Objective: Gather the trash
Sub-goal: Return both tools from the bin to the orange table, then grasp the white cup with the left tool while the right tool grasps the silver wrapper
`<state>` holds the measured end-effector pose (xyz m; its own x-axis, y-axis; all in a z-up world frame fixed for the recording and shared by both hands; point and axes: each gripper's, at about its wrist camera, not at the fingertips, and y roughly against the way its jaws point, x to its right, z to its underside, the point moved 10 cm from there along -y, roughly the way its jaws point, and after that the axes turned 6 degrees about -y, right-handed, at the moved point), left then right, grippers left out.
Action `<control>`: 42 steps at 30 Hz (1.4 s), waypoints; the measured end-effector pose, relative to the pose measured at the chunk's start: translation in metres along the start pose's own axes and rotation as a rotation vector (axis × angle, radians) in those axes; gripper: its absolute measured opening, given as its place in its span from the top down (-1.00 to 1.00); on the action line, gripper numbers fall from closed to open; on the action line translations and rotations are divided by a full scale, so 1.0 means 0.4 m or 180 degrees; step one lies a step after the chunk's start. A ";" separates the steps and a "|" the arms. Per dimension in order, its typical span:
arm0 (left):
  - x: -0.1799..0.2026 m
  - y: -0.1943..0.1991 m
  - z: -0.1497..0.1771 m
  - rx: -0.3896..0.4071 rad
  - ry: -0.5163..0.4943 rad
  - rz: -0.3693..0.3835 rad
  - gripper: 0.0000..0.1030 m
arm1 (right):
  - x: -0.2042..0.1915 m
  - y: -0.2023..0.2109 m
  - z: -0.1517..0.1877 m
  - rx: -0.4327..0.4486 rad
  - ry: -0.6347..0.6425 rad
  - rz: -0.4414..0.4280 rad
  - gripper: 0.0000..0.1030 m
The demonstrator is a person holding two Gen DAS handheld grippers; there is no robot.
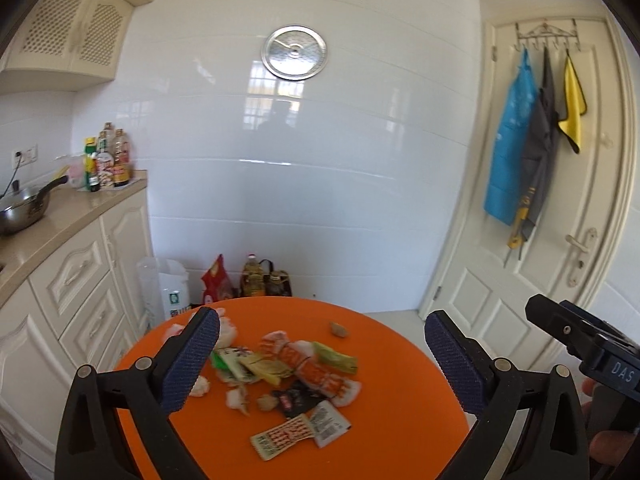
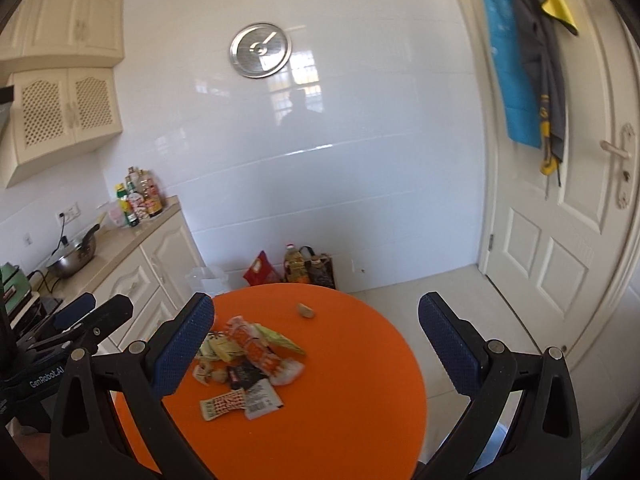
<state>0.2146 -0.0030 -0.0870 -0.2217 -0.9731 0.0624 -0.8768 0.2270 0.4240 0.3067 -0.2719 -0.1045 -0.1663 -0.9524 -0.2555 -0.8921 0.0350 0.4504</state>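
Both grippers hang over the near side of a round orange tabletop (image 1: 400,380), each with its jaws spread wide and nothing between them: the left gripper (image 1: 322,358) in its own view, the right gripper (image 2: 316,344) in its own. Behind the tabletop stands a white tiled wall (image 1: 340,160) with a round metal disc (image 1: 295,52) hung on it. At the right is a cream door (image 1: 560,220) carrying hooks with a blue apron (image 1: 508,140) and a yellow cloth (image 1: 573,108); pale bare floor (image 2: 440,308) lies open between door and tabletop. At the left a counter (image 1: 60,216) with cream drawers runs close beside the tabletop's edge, bearing a wok (image 1: 24,204) and a cluster of bottles (image 1: 108,160). Against the wall on the floor sit a white bag (image 1: 168,288), a red packet (image 1: 216,280) and an oil jug (image 1: 256,280).

The trash (image 1: 288,376) lies heaped near the tabletop's middle, clear of every edge: crumpled wrappers and sachets. An orange-and-white wrapper (image 1: 316,368) runs slantwise, far-left to near-right. One small scrap (image 1: 338,329) lies apart, toward the far edge.
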 end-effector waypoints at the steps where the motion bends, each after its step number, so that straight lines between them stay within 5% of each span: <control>1: 0.008 0.006 0.007 0.0004 0.0016 -0.0031 -0.96 | -0.025 -0.001 0.004 -0.0008 0.0044 -0.0038 -1.00; 10: -0.055 0.078 0.059 0.0008 0.0090 -0.0388 -0.97 | -0.177 0.005 0.041 0.0035 0.0331 -0.0268 -1.00; 20: -0.109 0.015 0.130 -0.0329 0.0258 -0.0508 -0.97 | -0.174 -0.082 0.158 -0.0311 0.0443 -0.0183 -1.00; 32: -0.148 -0.182 0.169 -0.0756 0.0305 -0.0530 -0.97 | -0.144 -0.243 0.317 -0.0923 0.0527 -0.0043 -1.00; 42: -0.140 -0.422 0.205 -0.1132 0.0270 -0.0448 -0.97 | -0.094 -0.415 0.523 -0.1670 0.0684 0.0092 -0.61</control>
<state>0.3401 0.0163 -0.2362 -0.0608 -0.9969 0.0495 -0.6902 0.0778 0.7194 0.3732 -0.1786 -0.3487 -0.0494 -0.9954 -0.0817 -0.5511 -0.0410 0.8334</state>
